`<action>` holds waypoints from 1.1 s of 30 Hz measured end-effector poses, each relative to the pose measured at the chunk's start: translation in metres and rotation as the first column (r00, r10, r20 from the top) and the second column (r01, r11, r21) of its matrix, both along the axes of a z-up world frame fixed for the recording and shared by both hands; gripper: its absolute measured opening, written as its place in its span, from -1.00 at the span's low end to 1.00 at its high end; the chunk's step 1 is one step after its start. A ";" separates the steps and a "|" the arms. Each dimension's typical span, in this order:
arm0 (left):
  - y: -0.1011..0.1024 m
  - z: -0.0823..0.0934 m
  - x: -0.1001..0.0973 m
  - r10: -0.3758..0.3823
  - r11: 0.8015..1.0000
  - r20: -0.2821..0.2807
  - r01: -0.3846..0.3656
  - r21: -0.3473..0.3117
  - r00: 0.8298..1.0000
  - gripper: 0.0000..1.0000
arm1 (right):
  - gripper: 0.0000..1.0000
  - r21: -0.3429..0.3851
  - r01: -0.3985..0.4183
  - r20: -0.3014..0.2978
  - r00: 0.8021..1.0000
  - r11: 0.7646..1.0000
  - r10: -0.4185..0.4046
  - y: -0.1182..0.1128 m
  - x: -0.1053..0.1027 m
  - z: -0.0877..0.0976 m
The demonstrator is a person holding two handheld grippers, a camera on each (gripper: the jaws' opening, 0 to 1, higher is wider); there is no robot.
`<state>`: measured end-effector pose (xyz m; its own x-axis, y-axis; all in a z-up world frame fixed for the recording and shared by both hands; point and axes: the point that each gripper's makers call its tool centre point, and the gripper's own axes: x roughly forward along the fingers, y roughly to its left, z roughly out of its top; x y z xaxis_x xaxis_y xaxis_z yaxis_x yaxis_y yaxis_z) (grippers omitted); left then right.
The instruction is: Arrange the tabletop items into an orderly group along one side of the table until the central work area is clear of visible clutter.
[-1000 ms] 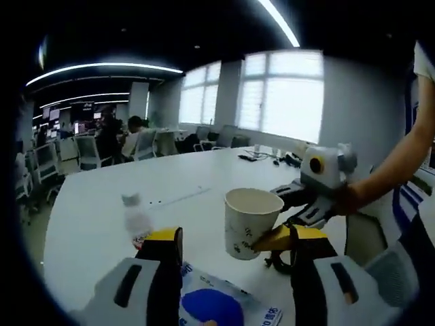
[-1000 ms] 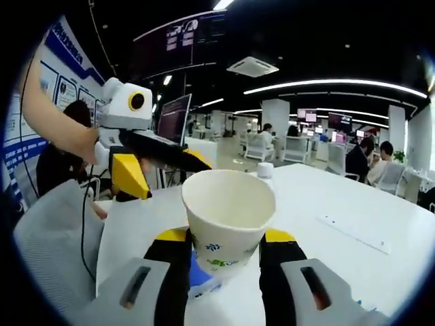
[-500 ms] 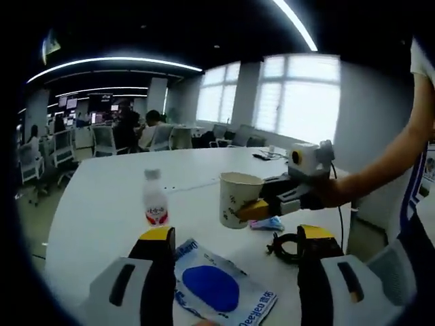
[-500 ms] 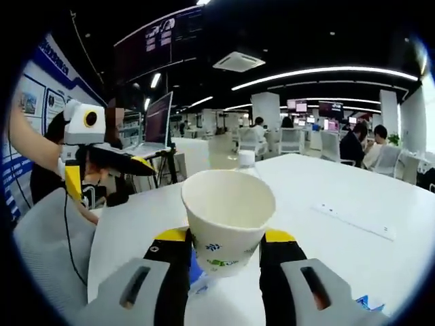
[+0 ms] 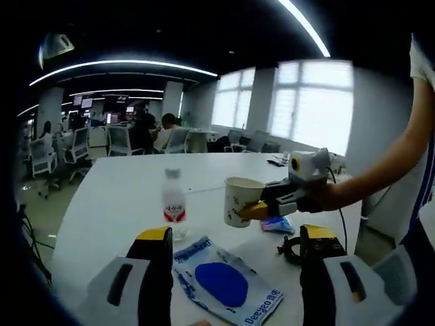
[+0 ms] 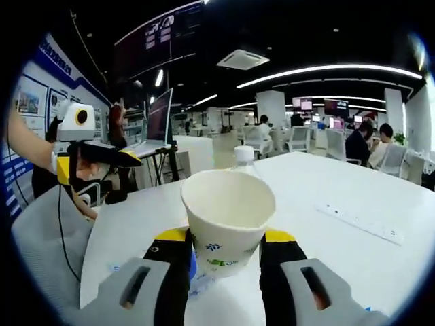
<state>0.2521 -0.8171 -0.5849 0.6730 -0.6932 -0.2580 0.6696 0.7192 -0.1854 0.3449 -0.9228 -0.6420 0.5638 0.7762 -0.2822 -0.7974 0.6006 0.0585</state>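
Observation:
A white paper cup (image 6: 228, 216) with a small printed pattern sits upright between the yellow-tipped jaws of my right gripper (image 6: 225, 239), which is shut on it. In the left gripper view the same cup (image 5: 240, 201) hangs just above the white table (image 5: 109, 204), held by the right gripper (image 5: 297, 193) coming in from the right. My left gripper (image 5: 235, 236) is open and holds nothing. It hovers over a white and blue packet (image 5: 225, 284). A clear water bottle (image 5: 174, 202) with a red label stands left of the cup. The left gripper (image 6: 80, 151) is seen far left.
A small blue packet (image 5: 277, 224) and a coiled black cable (image 5: 291, 248) lie by the table's right edge. A white power strip (image 6: 364, 223) lies on the table. A grey chair (image 6: 41, 238) and a laptop (image 6: 159, 119) stand beyond the edge. People sit at desks far off.
The left gripper has drawn back from the cup, so the cup and bottle look farther off. The right gripper still holds the cup, unchanged in its jaws.

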 end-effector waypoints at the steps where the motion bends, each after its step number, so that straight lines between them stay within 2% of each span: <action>1: 0.001 -0.001 -0.001 0.004 1.000 -0.002 -0.004 -0.002 1.000 0.45 | -0.29 -0.003 0.000 -0.002 1.000 1.000 0.000 -0.001 0.003 -0.002; 9: 0.013 -0.008 -0.012 0.040 0.999 -0.022 -0.041 -0.002 0.999 0.46 | -0.28 -0.006 -0.002 -0.006 1.000 1.000 0.002 -0.003 0.023 -0.011; 15: 0.025 -0.015 -0.018 0.092 0.996 -0.052 -0.092 0.002 0.994 0.47 | -0.28 -0.018 -0.006 -0.020 1.000 1.000 0.006 -0.004 0.040 -0.024; 18: 0.030 -0.017 -0.022 0.111 0.994 -0.058 -0.111 0.010 0.992 0.47 | -0.28 -0.020 -0.017 -0.022 1.000 1.000 0.016 -0.001 0.041 -0.024; 26: 0.039 -0.021 -0.023 0.161 0.987 -0.080 -0.161 0.006 0.984 0.46 | -0.28 -0.017 -0.031 -0.022 0.999 0.999 0.031 0.004 0.056 -0.031; 33: 0.045 -0.024 -0.025 0.192 0.981 -0.088 -0.192 0.009 0.977 0.45 | -0.28 -0.046 -0.045 -0.014 0.999 0.998 0.045 0.002 0.073 -0.043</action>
